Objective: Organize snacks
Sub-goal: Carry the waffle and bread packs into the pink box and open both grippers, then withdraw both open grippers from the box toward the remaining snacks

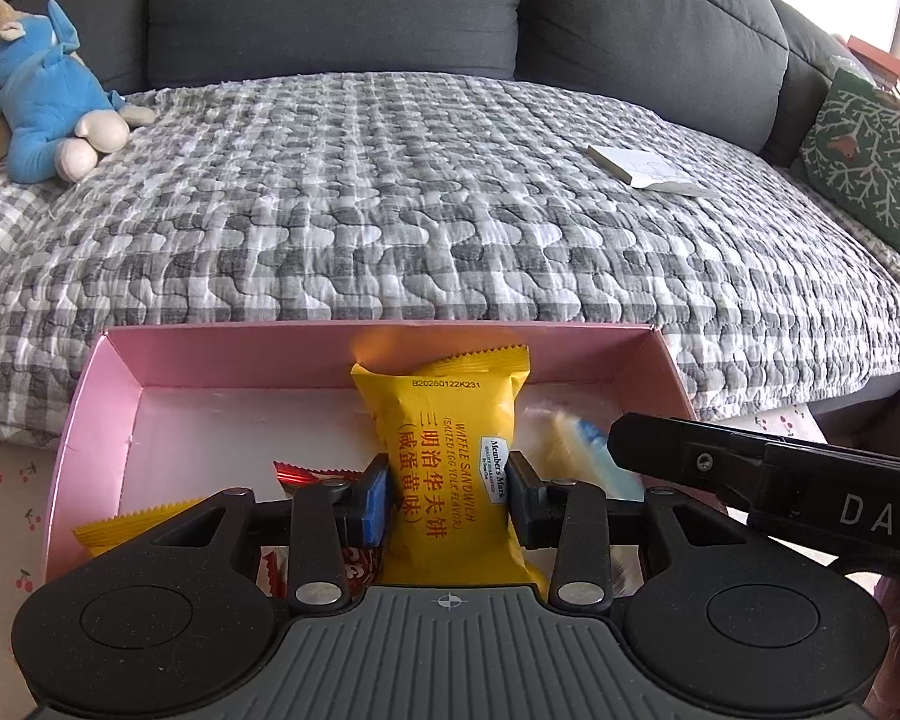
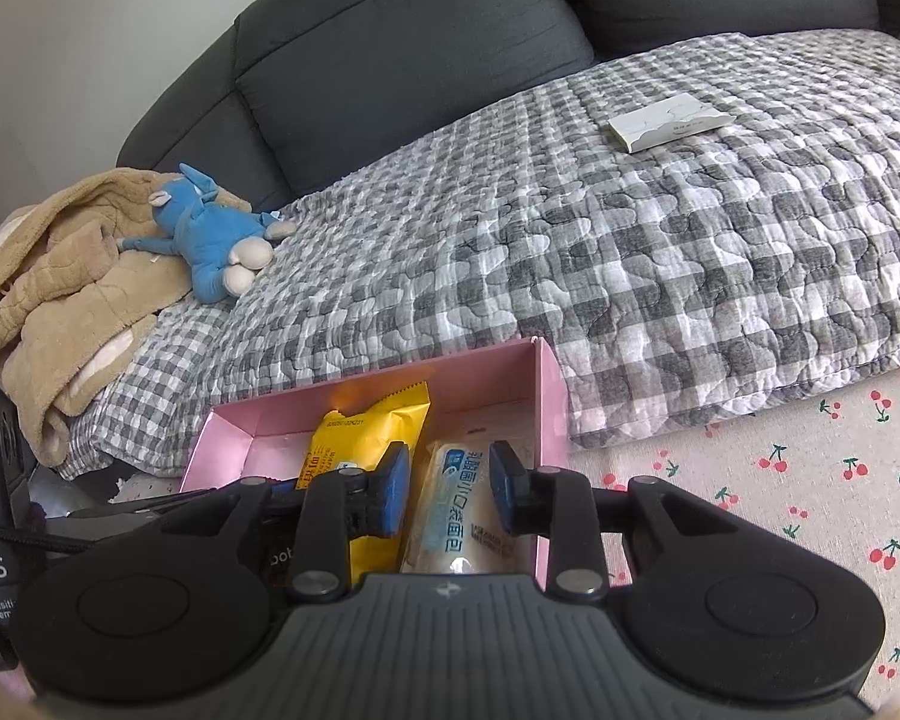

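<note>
A: What did the left claw [image 1: 447,492] hold?

B: It was clenched on a yellow snack pack [image 1: 450,450], standing upright inside the pink box [image 1: 90,396].

A: And the right claw [image 2: 450,489]?

B: Its fingers sat on both sides of a pale bread pack [image 2: 450,510] in the same box, beside the yellow one; whether they gripped it, I could not tell.

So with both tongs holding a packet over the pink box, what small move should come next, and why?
Probably lower the left tongs and release. They are shut on the yellow waffle sandwich packet, which stands upright inside the pink cardboard box. The right tongs straddle the pale bread packet with blue print beside it; their grip is unclear.
</note>
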A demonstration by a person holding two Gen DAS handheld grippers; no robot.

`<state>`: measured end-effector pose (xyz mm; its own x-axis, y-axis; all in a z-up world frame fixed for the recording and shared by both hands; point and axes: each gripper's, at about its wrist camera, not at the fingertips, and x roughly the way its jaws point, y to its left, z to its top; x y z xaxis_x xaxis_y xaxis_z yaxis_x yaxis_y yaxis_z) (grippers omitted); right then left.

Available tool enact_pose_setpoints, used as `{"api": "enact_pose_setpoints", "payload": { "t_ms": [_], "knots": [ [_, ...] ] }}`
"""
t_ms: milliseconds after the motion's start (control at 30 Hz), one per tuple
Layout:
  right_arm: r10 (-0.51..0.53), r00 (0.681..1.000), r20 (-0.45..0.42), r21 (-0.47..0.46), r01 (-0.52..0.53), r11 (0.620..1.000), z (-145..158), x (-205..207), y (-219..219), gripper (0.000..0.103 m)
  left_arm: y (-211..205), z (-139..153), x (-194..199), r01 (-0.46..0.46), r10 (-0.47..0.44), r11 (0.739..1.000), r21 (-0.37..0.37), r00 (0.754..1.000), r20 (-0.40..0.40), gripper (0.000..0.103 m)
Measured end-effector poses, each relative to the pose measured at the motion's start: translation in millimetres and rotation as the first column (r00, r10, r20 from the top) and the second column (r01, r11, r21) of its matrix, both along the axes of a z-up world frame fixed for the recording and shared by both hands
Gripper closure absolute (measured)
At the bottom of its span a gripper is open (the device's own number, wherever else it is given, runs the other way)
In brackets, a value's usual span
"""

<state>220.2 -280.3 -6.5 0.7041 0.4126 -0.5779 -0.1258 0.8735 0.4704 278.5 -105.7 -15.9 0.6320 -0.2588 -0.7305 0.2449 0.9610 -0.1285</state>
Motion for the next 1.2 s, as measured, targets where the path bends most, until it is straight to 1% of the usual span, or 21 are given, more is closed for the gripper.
{"api": "enact_pose_setpoints", "payload": {
  "t_ms": [100, 200, 267, 300, 367, 400, 467, 633, 667, 800, 867, 967, 1067, 1200],
  "knots": [
    [0.002, 1.000, 0.009, -0.005, -0.002, 1.000, 4, -2, -2, 0.069, 0, 2, -2, -0.010, 0.010, 1.000, 0.010, 1.000, -0.013, 0.064],
    [0.012, 1.000, 0.017, -0.028, -0.012, 1.000, 8, -4, -4, 0.065, -1, 6, -6, -0.007, 0.008, 1.000, 0.019, 1.000, -0.022, 0.059],
    [0.026, 1.000, 0.015, -0.051, -0.025, 0.998, 9, -7, -6, 0.064, -1, 9, -10, -0.003, 0.004, 1.000, 0.024, 1.000, -0.022, 0.053],
    [0.035, 0.999, 0.015, -0.057, -0.034, 0.998, 10, -9, -7, 0.063, -1, 10, -12, -0.002, 0.003, 1.000, 0.025, 1.000, -0.020, 0.052],
    [0.037, 0.999, 0.016, -0.070, -0.036, 0.997, 12, -14, -11, 0.051, 0, 12, -16, 0.002, -0.001, 0.999, 0.032, 1.000, -0.019, 0.047],
    [0.040, 0.999, 0.017, -0.074, -0.039, 0.996, 13, -16, -13, 0.049, 1, 13, -18, 0.003, -0.003, 1.000, 0.029, 1.000, -0.020, 0.046],
    [0.048, 0.999, 0.017, -0.075, -0.047, 0.996, 15, -20, -17, 0.046, 4, 14, -21, 0.001, -0.001, 1.000, 0.022, 1.000, -0.022, 0.042],
    [0.062, 0.998, 0.013, -0.061, -0.061, 0.996, 22, -30, -22, 0.038, 13, 19, -32, -0.013, 0.013, 0.999, 0.031, 1.000, -0.027, 0.038],
    [0.070, 0.997, 0.013, -0.067, -0.069, 0.995, 23, -33, -21, 0.036, 15, 20, -35, -0.016, 0.017, 0.999, 0.034, 1.000, -0.025, 0.036],
    [0.113, 0.994, 0.011, -0.110, -0.111, 0.988, 27, -46, -19, 0.030, 20, 25, -49, -0.023, 0.024, 0.999, 0.042, 0.999, -0.022, 0.033],
    [0.135, 0.991, 0.010, -0.128, -0.133, 0.983, 28, -53, -18, 0.026, 21, 28, -58, -0.022, 0.023, 0.998, 0.052, 1.000, -0.011, 0.028],
    [0.164, 0.986, 0.014, -0.149, -0.160, 0.976, 30, -64, -19, 0.021, 23, 32, -73, -0.017, 0.017, 0.998, 0.059, 1.000, 0.003, 0.025],
    [0.188, 0.982, 0.019, -0.169, -0.182, 0.969, 30, -75, -23, 0.017, 26, 35, -89, -0.016, 0.015, 0.998, 0.059, 1.000, 0.014, 0.018],
    [0.220, 0.975, 0.026, -0.186, -0.211, 0.960, 33, -87, -29, 0.012, 29, 35, -113, -0.016, 0.015, 0.998, 0.056, 1.000, 0.013, 0.015]
  ]
}}
